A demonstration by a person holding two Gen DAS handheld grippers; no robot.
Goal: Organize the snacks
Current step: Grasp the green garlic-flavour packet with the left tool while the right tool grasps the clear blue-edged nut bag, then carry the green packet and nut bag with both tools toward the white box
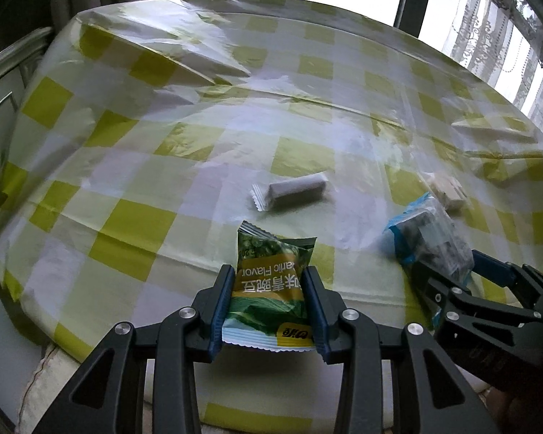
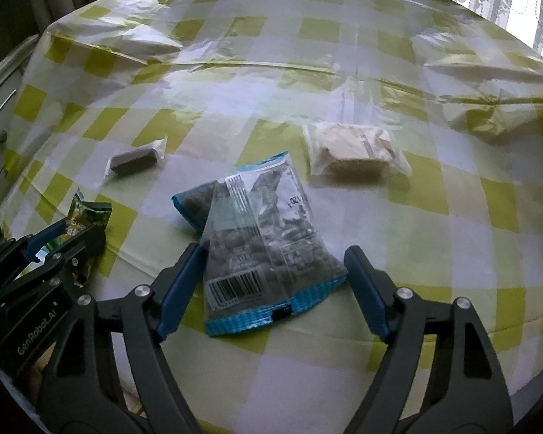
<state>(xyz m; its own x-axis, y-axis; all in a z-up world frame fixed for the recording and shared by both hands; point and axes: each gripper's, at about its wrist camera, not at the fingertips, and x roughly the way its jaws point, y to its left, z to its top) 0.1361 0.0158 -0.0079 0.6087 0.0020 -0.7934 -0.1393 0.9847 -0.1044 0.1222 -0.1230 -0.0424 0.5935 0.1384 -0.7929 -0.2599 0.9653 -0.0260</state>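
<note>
Snacks are getting sorted on a table with a green-checked tablecloth (image 2: 434,217). The left gripper (image 1: 268,285) is clamping a green garlic-flavour pea packet (image 1: 271,282) near the table's front edge, probably to carry it off. The right gripper (image 2: 275,275) is straddling a clear seed bag with blue ends (image 2: 264,246), its jaws apart and not pressing yet. Farther in are lying a dark wrapped bar (image 2: 134,161) and a pale biscuit pack (image 2: 354,148). Both are looking blurry, and where the snacks are going is out of view.

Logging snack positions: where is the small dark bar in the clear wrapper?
The dark wrapped bar lies on the checked tablecloth, mid-table, beyond the green pea packet.
</note>
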